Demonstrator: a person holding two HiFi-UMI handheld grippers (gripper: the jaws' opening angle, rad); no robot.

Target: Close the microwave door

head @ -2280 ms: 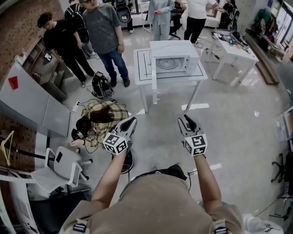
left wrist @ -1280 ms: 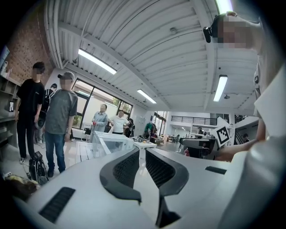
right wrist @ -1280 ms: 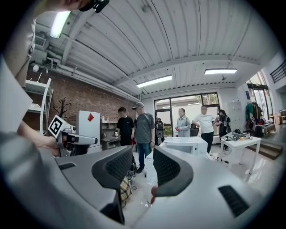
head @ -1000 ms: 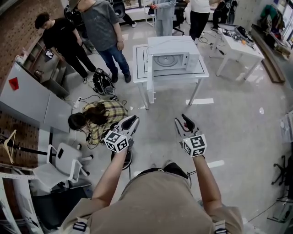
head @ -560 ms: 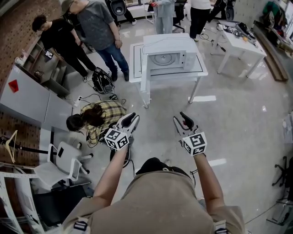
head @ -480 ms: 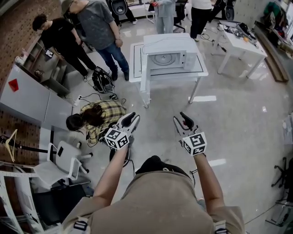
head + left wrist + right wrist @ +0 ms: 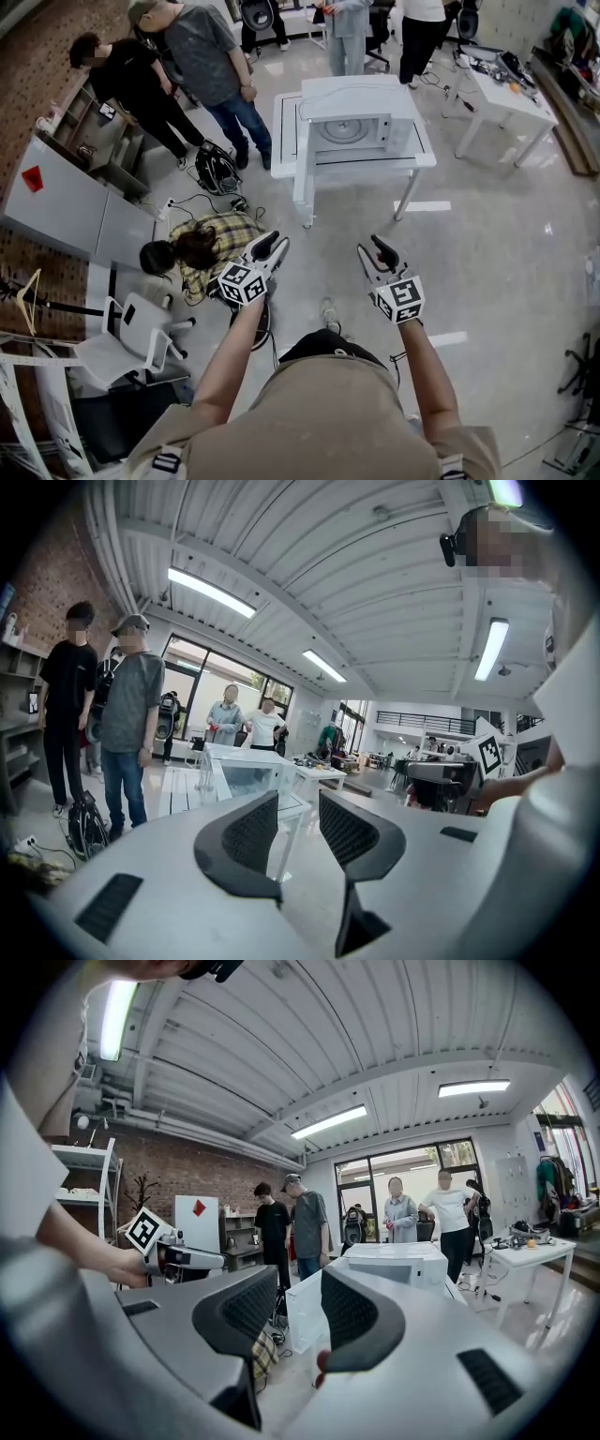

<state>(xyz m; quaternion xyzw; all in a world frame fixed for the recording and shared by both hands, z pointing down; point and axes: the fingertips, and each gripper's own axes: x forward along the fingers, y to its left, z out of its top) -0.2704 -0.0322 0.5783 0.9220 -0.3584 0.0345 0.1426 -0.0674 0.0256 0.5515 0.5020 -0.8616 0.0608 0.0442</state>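
Standing well back from the white table [image 7: 424,157], I see the microwave [image 7: 352,127] on top of it, far ahead of both my claws and touching neither. Its long axis runs left to right across the head view, and its open cavity faces me, so the round plate inside shows. The door [image 7: 304,150] is swung out on the microwave's left side. It stands upright and nearly edge-on to me, pointing from the box toward me, roughly square to the front. A person in a plaid shirt [image 7: 214,239] crouches on the floor near my left claw. My left claw [image 7: 272,246] is held out nearly level toward the table. In the left gripper view its jaws have just been opening, and the left claw [image 7: 298,803] now stands moderately wide. Nothing lies between the ribbed pads [image 7: 251,832]; only the distant table shows through the gap. My right claw [image 7: 375,246] is held out beside it, the two well apart. In the right gripper view the right claw [image 7: 300,1279] is likewise parted and empty, gripping nothing. The far-off door [image 7: 305,1321] and microwave [image 7: 398,1265] show past its jaws.
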